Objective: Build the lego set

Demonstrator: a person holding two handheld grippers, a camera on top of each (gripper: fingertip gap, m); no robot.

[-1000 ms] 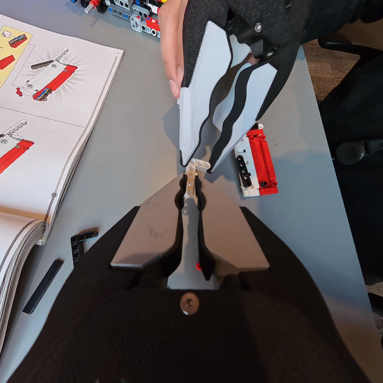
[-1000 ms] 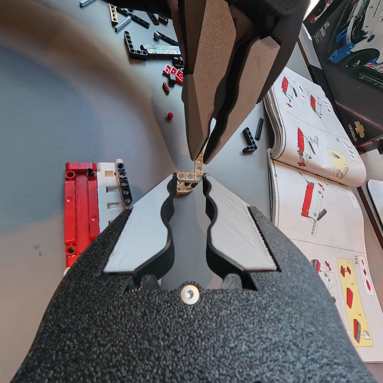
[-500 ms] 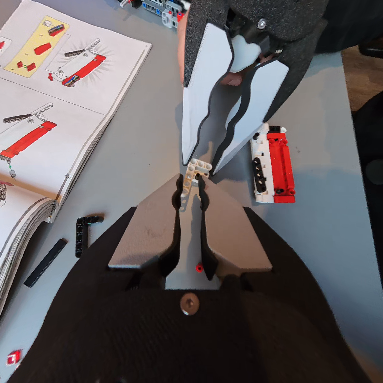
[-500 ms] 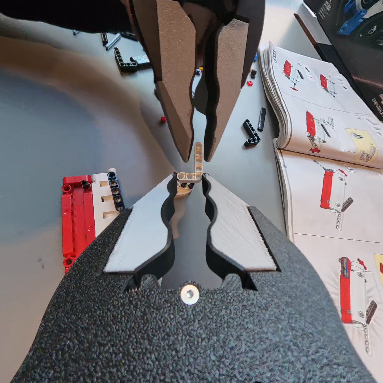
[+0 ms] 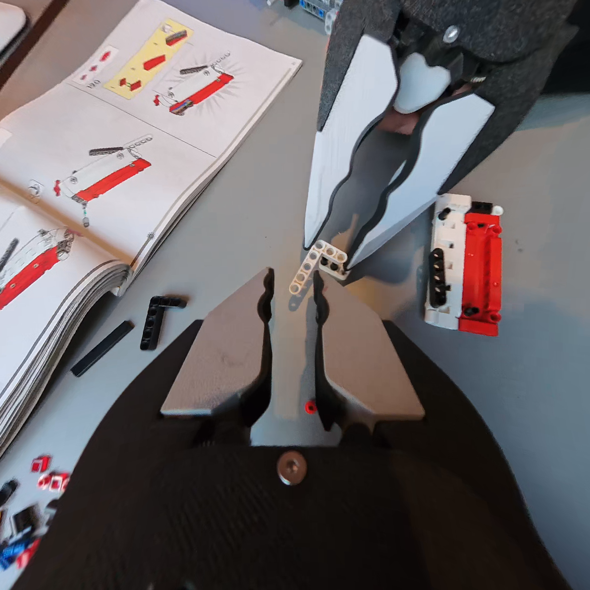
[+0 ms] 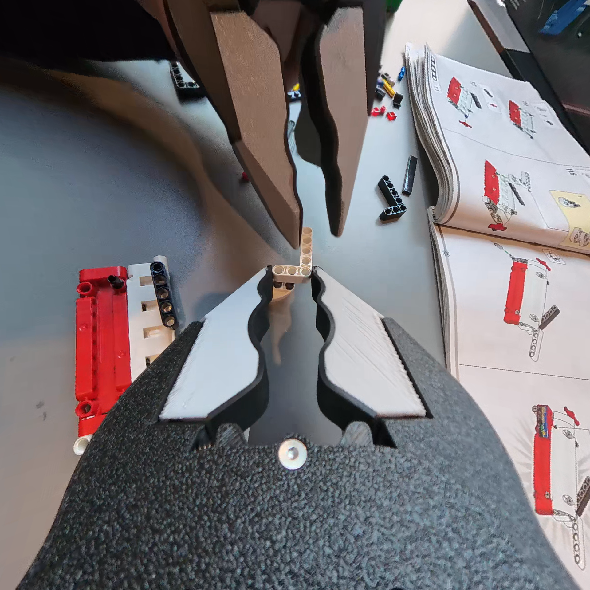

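Grey table [image 5: 242,204], instruction booklet [image 5: 134,134] open on the far side of the left claw from the sub-assembly, pages showing a red-and-white panel with beams pinned on.

Red-and-white panel sub-assembly [image 6: 105,338] lies flat, a black beam already on its white part, off to the side of both claws and apart from them.

Step in hand, by my reading: handing over or re-gripping the white L-shaped beam [image 6: 298,261] before it goes onto the panel.

Right gripper [image 6: 292,273]: jaws part open, closed only as far as the beam's short arm, which they pinch by its ends; black pins show beneath that arm.

Left gripper [image 5: 292,281]: jaws apart, gripping nothing. The beam's long arm pokes between its tips, just beside one finger [image 5: 319,293]; contact unclear.

Next move likely calls for carrying the beam across to the panel and lining the pins up with its holes. Press squarely, or the pins jam.

Loose black L-beam [image 5: 156,319] and black strip [image 5: 102,348] near the booklet's edge.
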